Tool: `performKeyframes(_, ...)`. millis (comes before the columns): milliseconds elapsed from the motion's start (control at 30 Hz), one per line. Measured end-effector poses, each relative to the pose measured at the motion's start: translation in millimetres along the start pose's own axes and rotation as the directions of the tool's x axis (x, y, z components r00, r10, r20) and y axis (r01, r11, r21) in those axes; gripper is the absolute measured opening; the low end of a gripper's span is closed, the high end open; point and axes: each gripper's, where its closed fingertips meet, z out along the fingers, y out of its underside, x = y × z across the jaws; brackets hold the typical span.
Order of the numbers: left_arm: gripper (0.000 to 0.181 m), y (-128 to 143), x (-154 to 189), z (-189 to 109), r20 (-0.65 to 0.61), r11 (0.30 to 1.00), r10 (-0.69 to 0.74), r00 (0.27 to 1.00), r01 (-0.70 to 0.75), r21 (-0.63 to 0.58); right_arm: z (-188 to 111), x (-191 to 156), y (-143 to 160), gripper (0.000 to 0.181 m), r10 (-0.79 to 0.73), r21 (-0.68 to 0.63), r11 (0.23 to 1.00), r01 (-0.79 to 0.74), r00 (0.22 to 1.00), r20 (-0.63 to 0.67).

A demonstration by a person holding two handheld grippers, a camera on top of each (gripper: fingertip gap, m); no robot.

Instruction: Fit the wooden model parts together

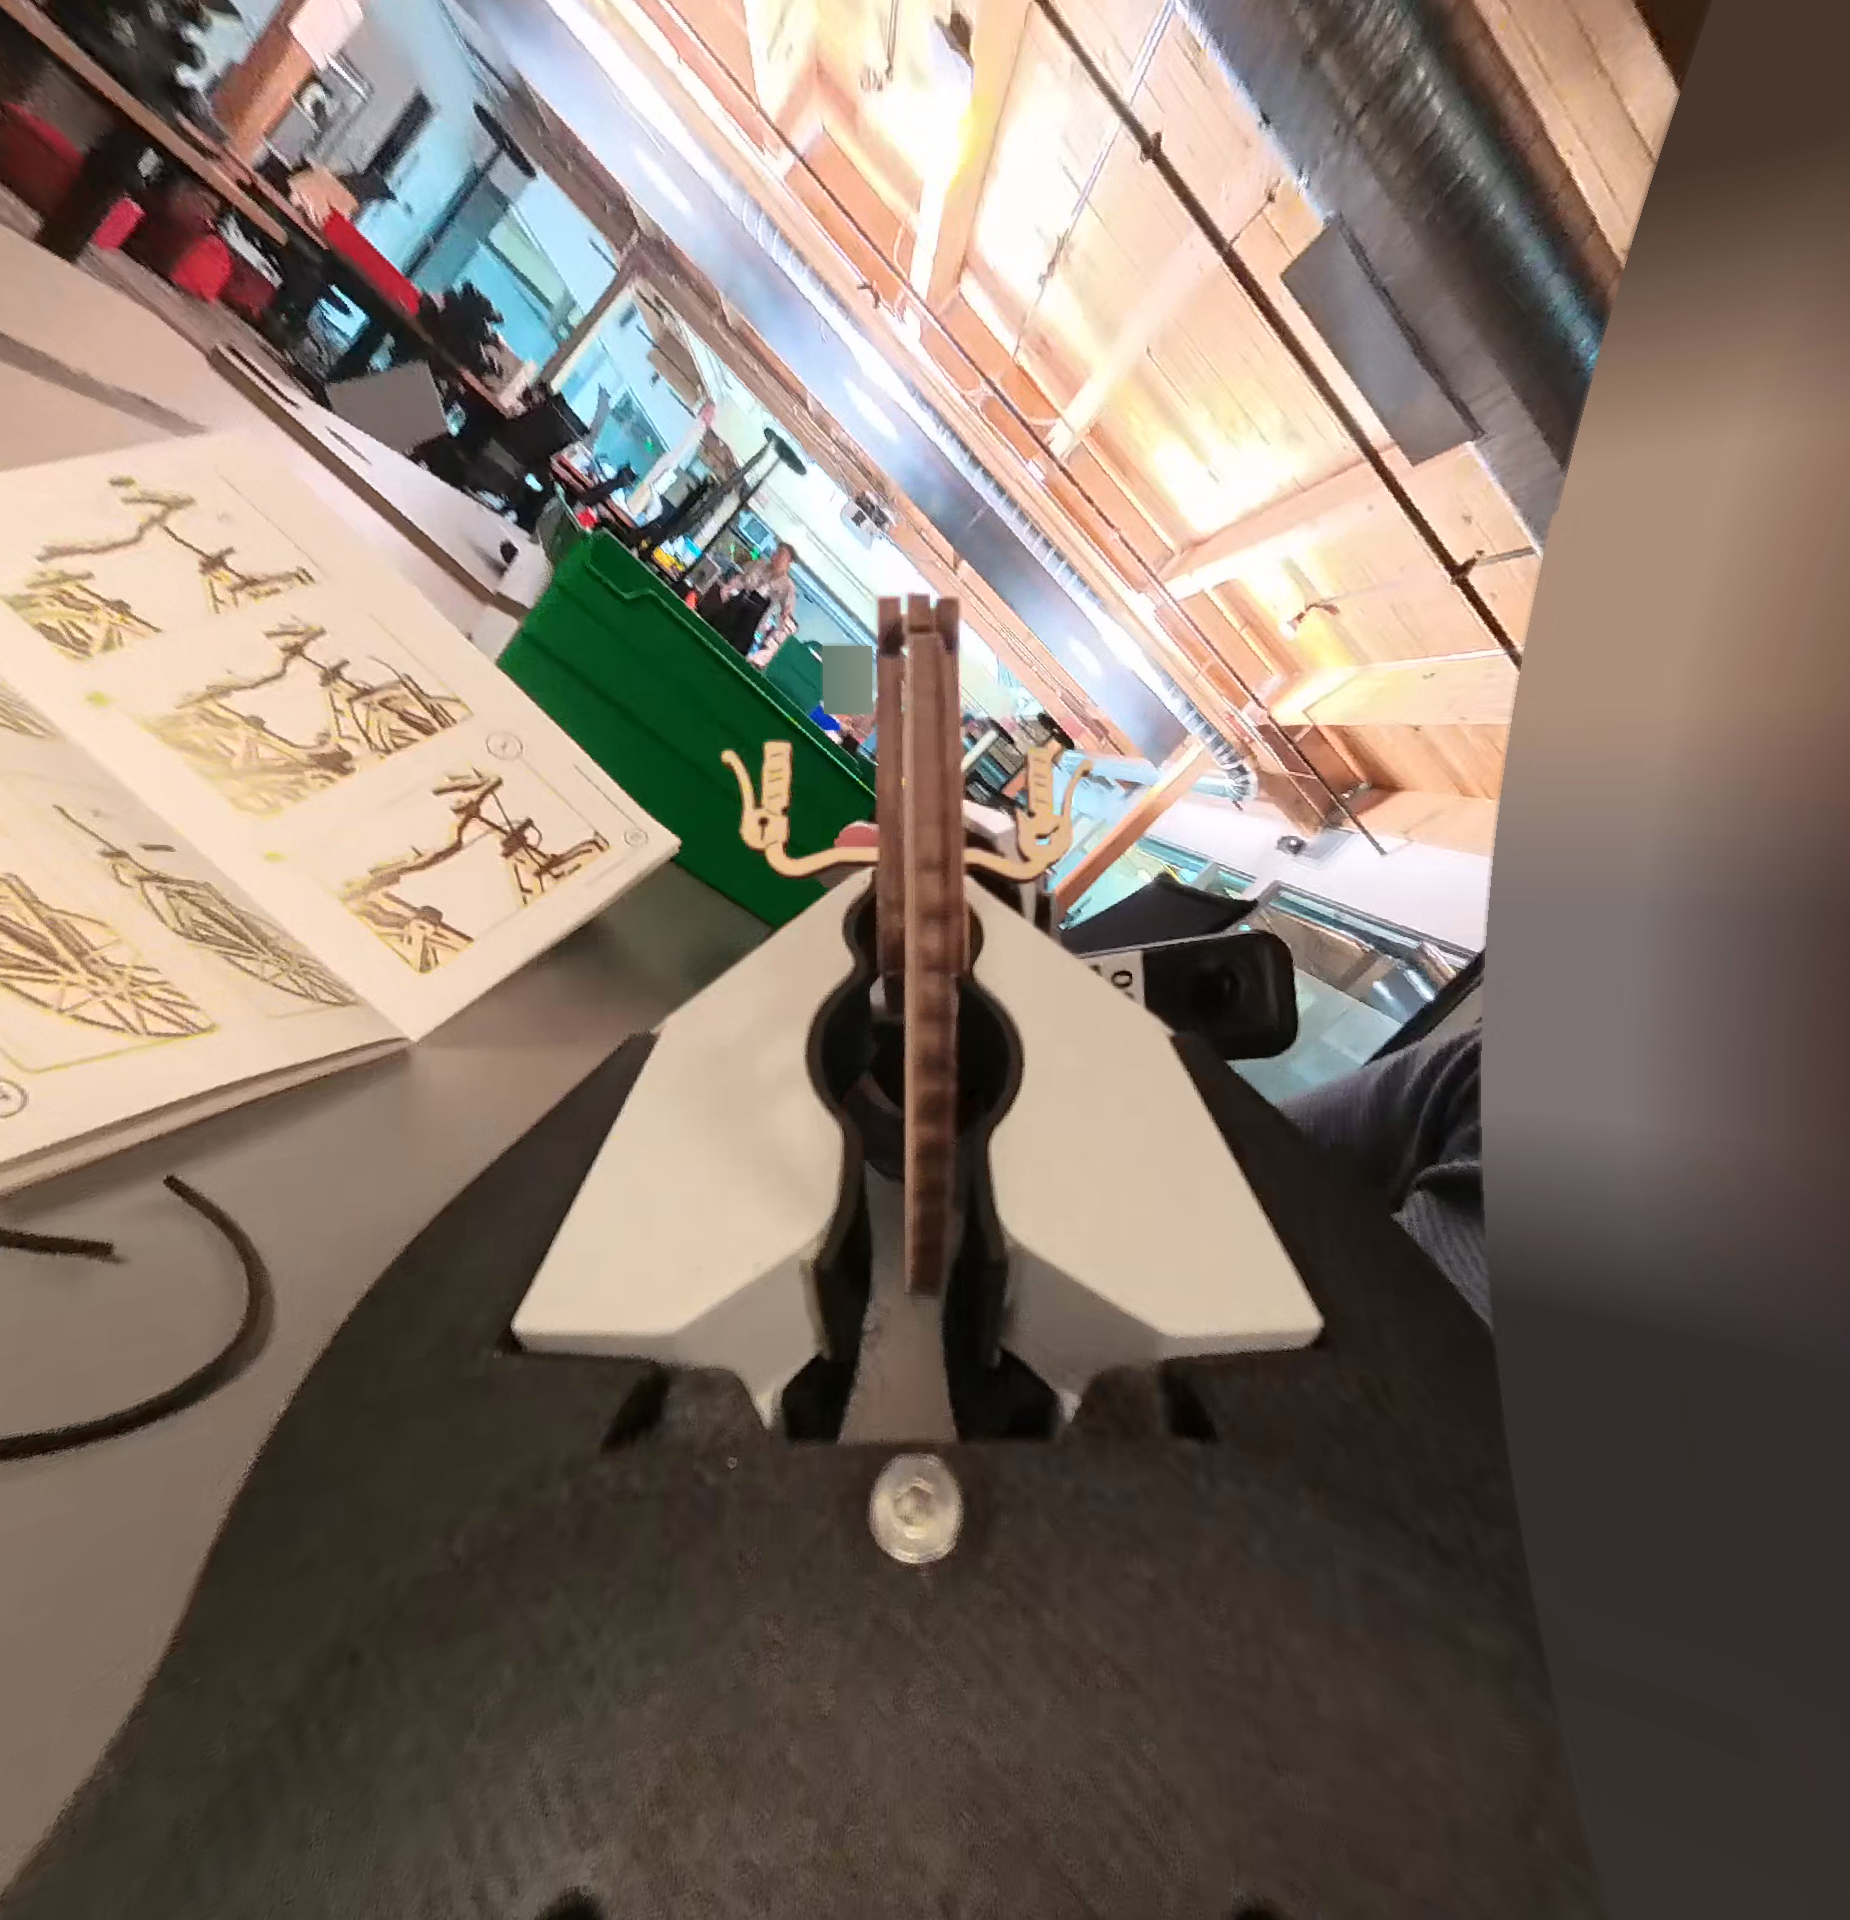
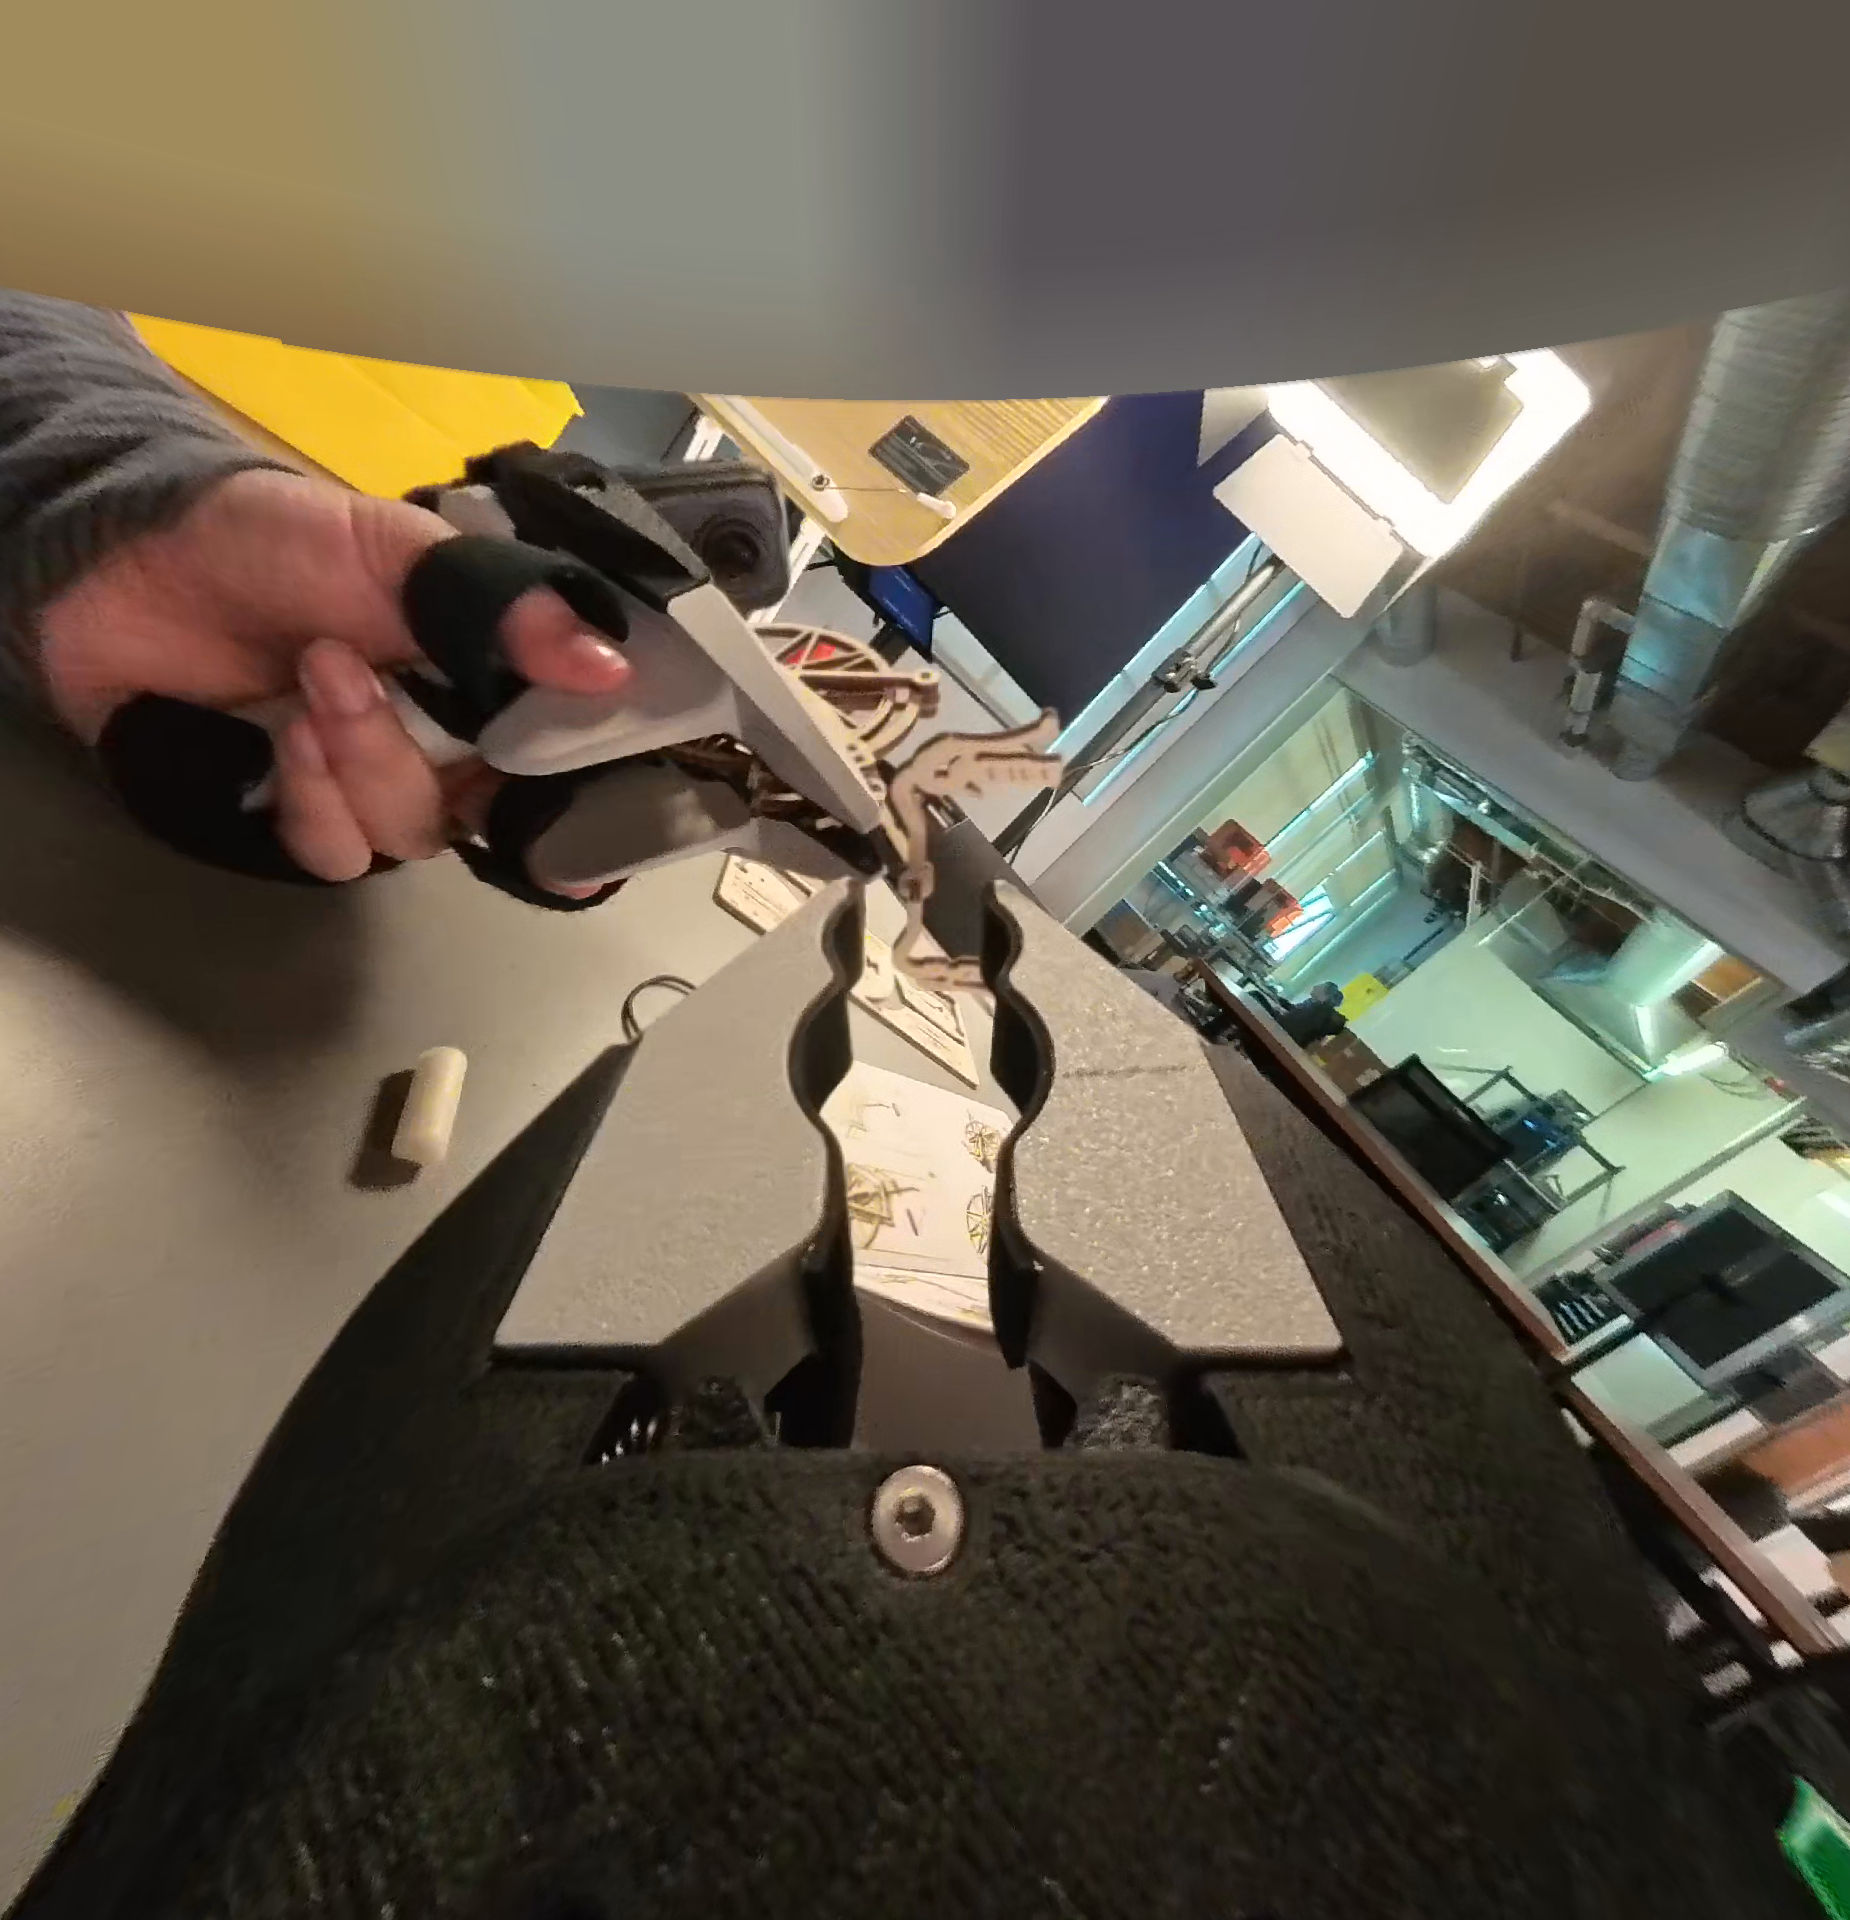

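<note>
Left gripper (image 1: 916, 914) clamps wooden model (image 1: 926, 935); right gripper (image 2: 921, 935) parted, handlebar piece (image 2: 952, 790) between.

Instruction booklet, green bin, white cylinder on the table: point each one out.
Instruction booklet (image 1: 277, 748): left wrist view, on its open right-hand page.
Green bin (image 1: 672, 717): left wrist view, on its side wall.
White cylinder (image 2: 427, 1103): right wrist view, on the middle of its length.

On my left feed I note an open instruction booklet (image 1: 277, 748) lying on the grey table (image 1: 90, 1538), a black cord (image 1: 225, 1340) before it and a green bin (image 1: 672, 717) beyond. My right feed shows a small white cylinder (image 2: 427, 1101) lying alone on the tabletop.
</note>
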Motion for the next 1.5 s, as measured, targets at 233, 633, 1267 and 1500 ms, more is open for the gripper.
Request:
performKeyframes(233,0.007,10.1,2.8,3.7,-0.023,0.998,-0.001,1.0,0.0,-0.068,-1.0,-5.4,4.1,0.008,-0.03,-0.015,0.999,0.03,0.999,0.032)
performKeyframes(633,0.012,10.3,4.5,6.4,-0.027,0.998,0.017,0.999,-0.019,-0.052,-1.8,-5.1,3.7,0.002,-0.026,-0.018,0.999,0.027,0.999,0.041)
performKeyframes(1267,0.011,5.4,9.0,4.2,-0.055,1.0,-0.021,0.998,0.021,-0.004,-3.2,-5.6,4.0,0.002,-0.075,-0.038,0.996,0.076,0.997,0.035)
performKeyframes(1500,0.009,9.4,4.7,4.1,-0.019,0.998,-0.048,0.999,0.047,-0.052,-5.5,-8.1,4.9,0.002,-0.103,-0.048,0.993,0.106,0.993,0.054)
